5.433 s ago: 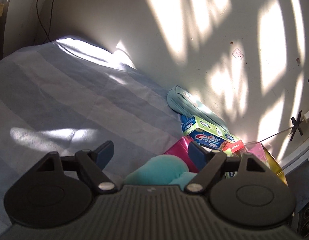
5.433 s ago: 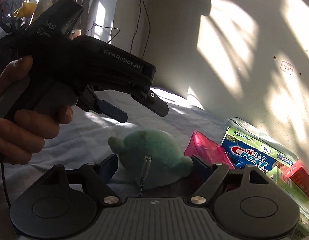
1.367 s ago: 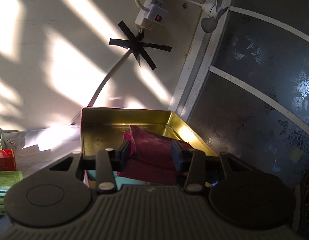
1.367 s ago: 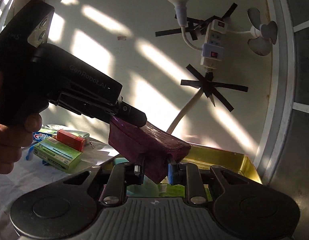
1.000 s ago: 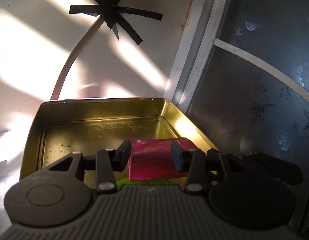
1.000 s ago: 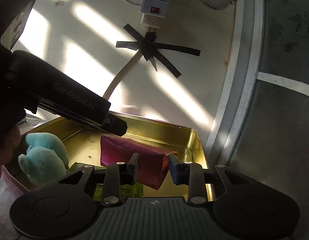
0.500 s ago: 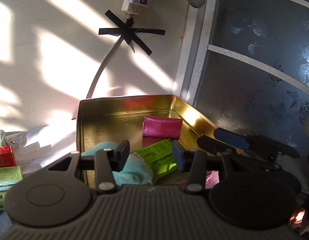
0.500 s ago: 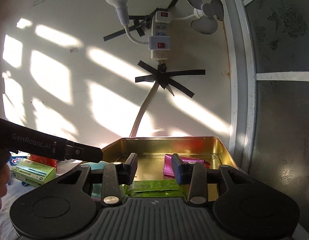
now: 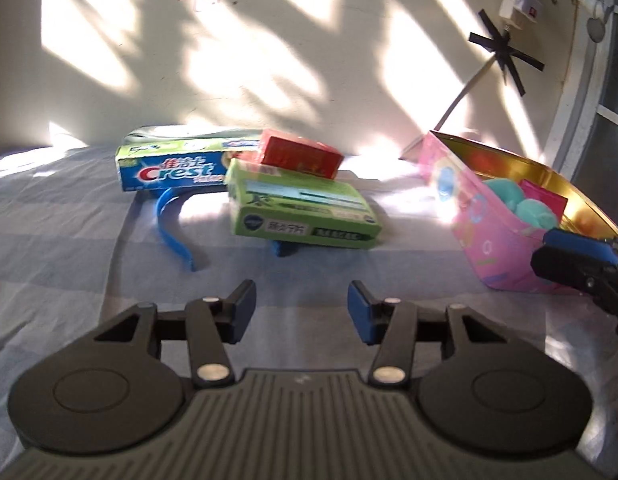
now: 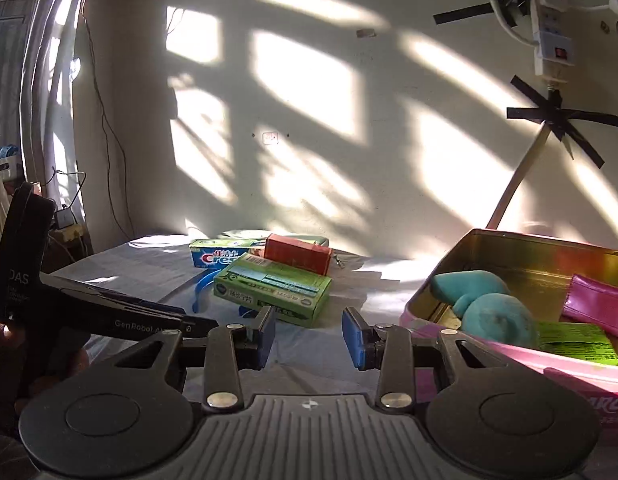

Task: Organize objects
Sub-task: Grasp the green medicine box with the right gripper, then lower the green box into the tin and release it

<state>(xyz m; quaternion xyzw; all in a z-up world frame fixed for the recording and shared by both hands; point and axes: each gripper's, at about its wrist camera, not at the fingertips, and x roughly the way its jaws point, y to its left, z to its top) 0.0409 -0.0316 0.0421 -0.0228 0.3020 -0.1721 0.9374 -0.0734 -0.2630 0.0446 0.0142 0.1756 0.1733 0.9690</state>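
My left gripper (image 9: 301,308) is open and holds nothing. It points at a green box (image 9: 305,212) on the sheet, with a red box (image 9: 301,156) leaning on top. A Crest toothpaste box (image 9: 169,168) and a blue headband (image 9: 173,224) lie just left. My right gripper (image 10: 309,334) is also open and holds nothing, a short way in front of the green box (image 10: 273,288). To the right, the pink tin (image 10: 549,236) holds a teal plush (image 10: 489,308), a magenta pouch (image 10: 597,304) and a green packet (image 10: 577,340).
A striped sheet (image 9: 69,240) covers the surface. The sunlit wall stands close behind the boxes. A power strip (image 10: 549,40) and its taped cable hang above the tin. A hand holds the left gripper's handle (image 10: 25,264) at the left of the right wrist view.
The magenta pouch, held between both grippers a second ago, now lies in the tin. Both grippers have let go and swung left from the tin towards the boxes.
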